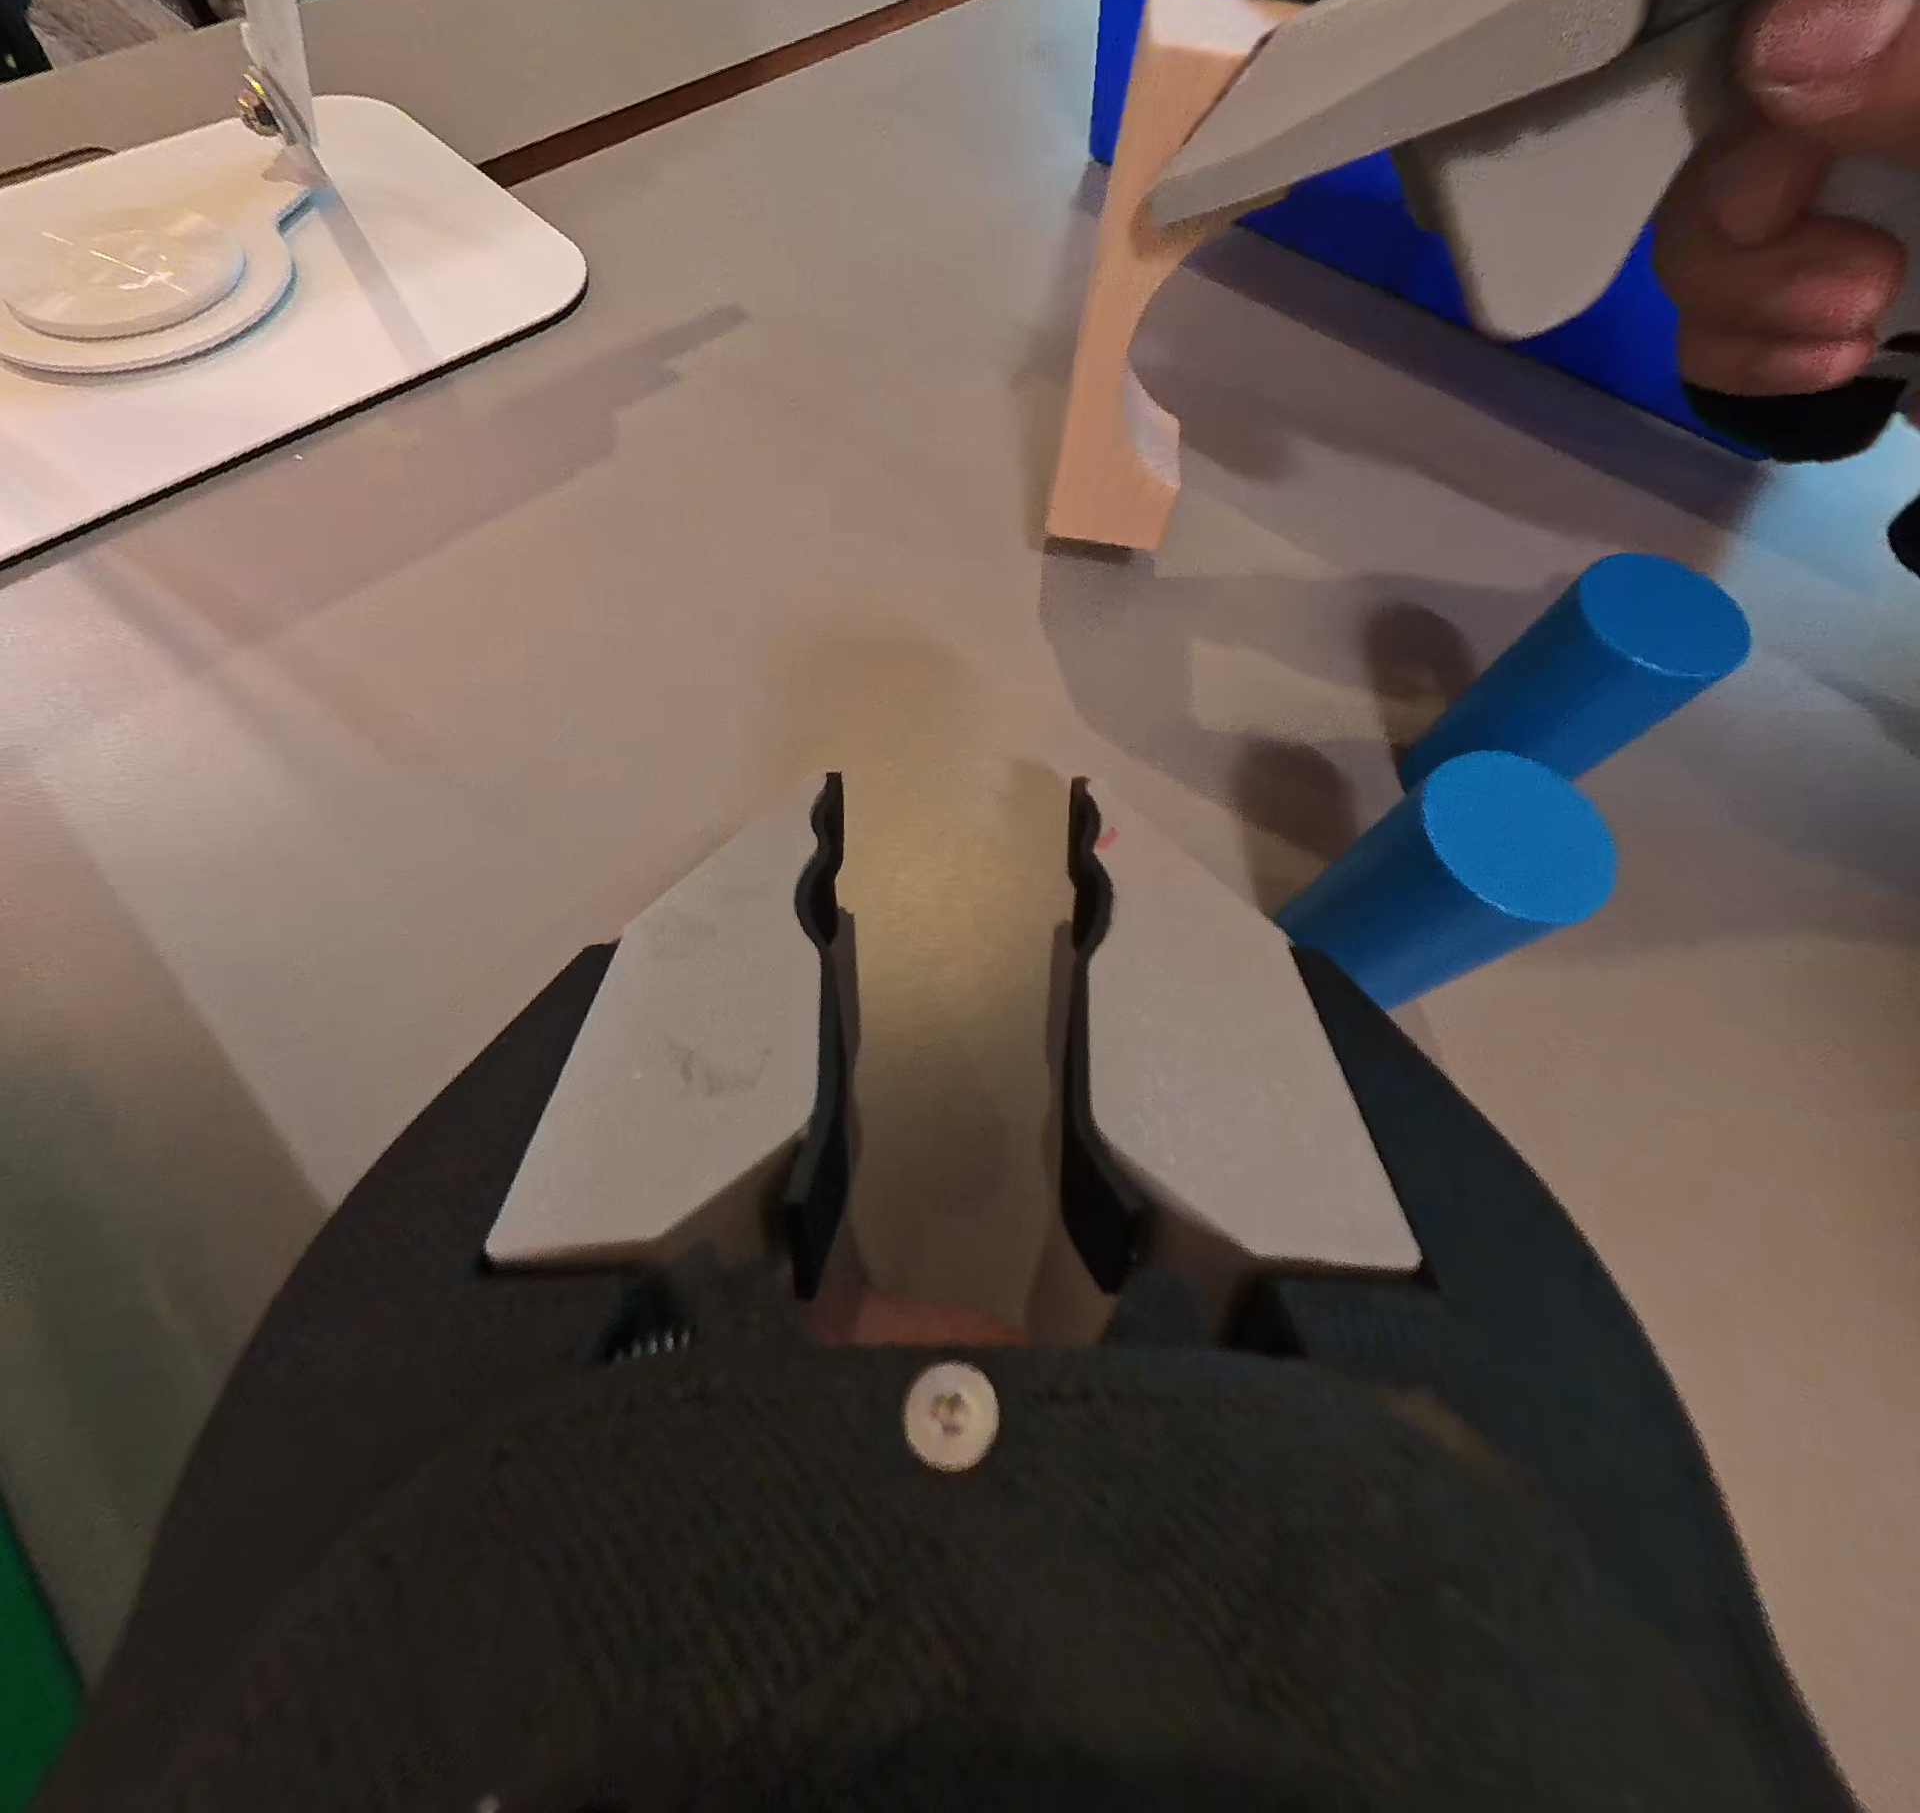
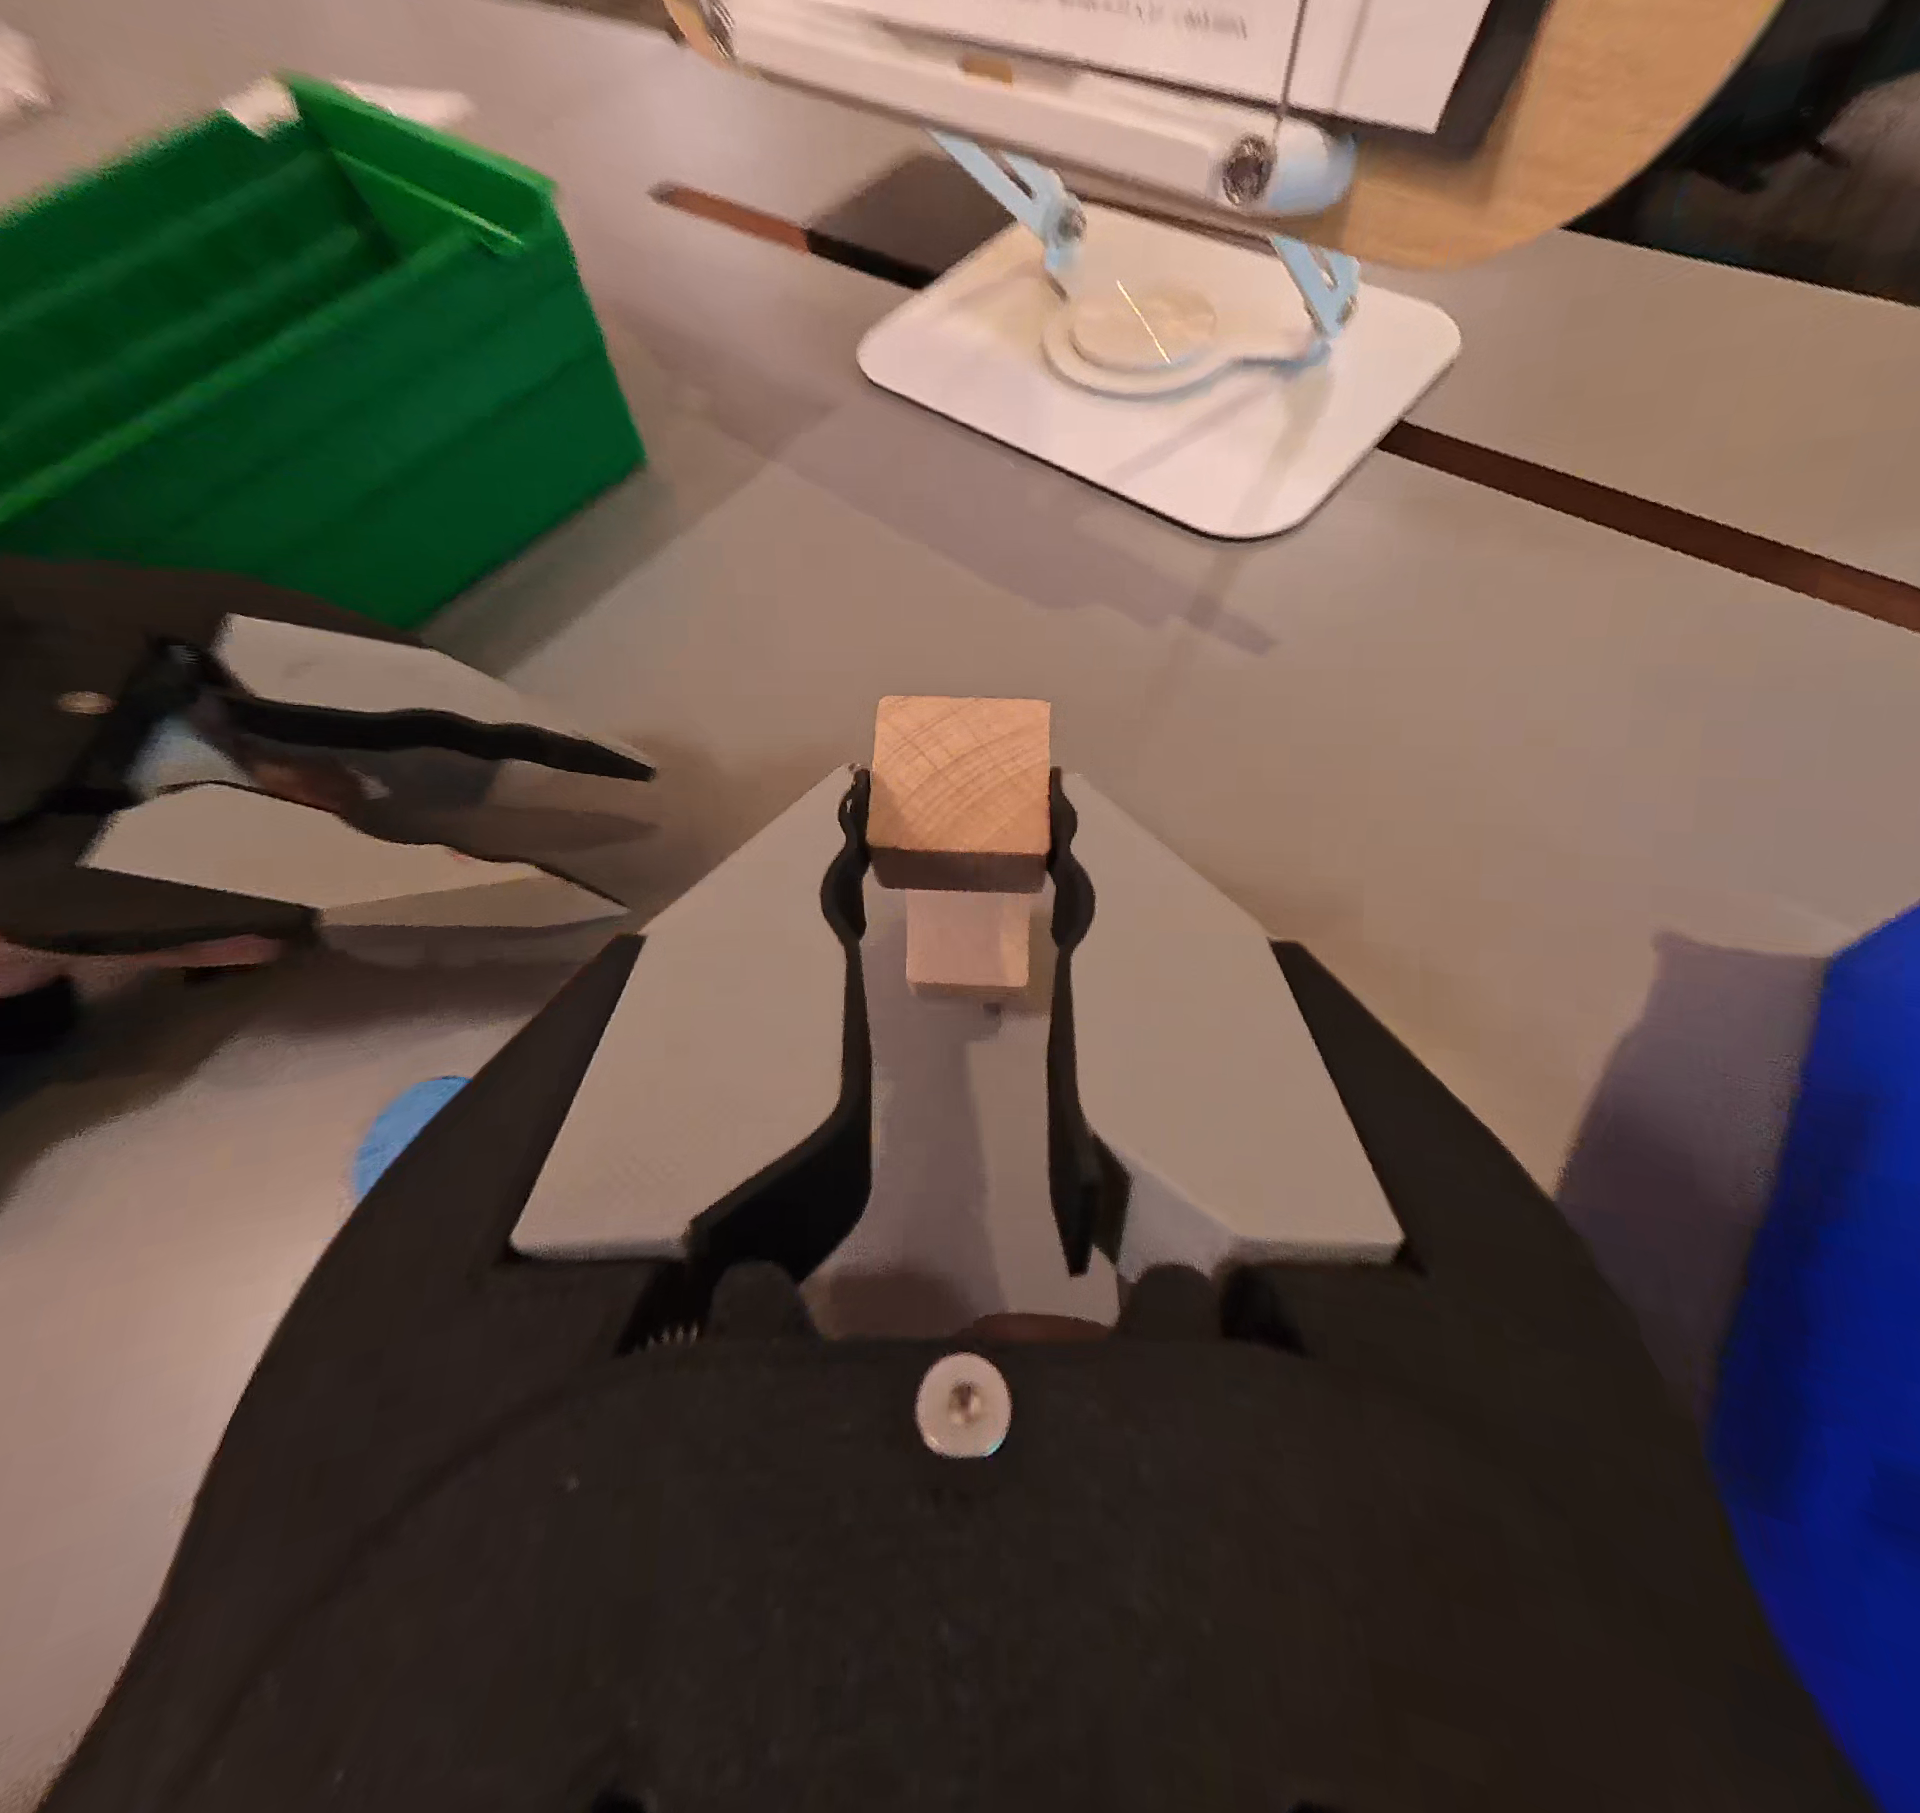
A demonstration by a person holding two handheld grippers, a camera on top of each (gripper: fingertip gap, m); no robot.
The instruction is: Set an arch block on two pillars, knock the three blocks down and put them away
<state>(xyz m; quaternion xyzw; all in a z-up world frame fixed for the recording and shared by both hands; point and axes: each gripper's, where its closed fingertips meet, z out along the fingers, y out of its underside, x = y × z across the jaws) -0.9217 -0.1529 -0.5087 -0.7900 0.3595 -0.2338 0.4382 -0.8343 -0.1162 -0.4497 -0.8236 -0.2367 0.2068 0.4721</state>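
Jaws of the right gripper [image 2: 956, 818] clamp the pale wooden arch block [image 1: 1117, 309], standing on end on the grey bench [image 1: 727, 516]; the left gripper [image 1: 956, 828] hangs part-open, holding nothing. Two blue wooden cylinder pillars [image 1: 1507, 797] stand nearby, so placing seems next: turn the arch level, then lower it across both.

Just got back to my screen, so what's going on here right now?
The right gripper is shut on the wooden arch block, held on end by its upper leg with its lower leg at the grey table. Two blue cylinders stand upright nearby. The left gripper hovers with open, empty jaws.
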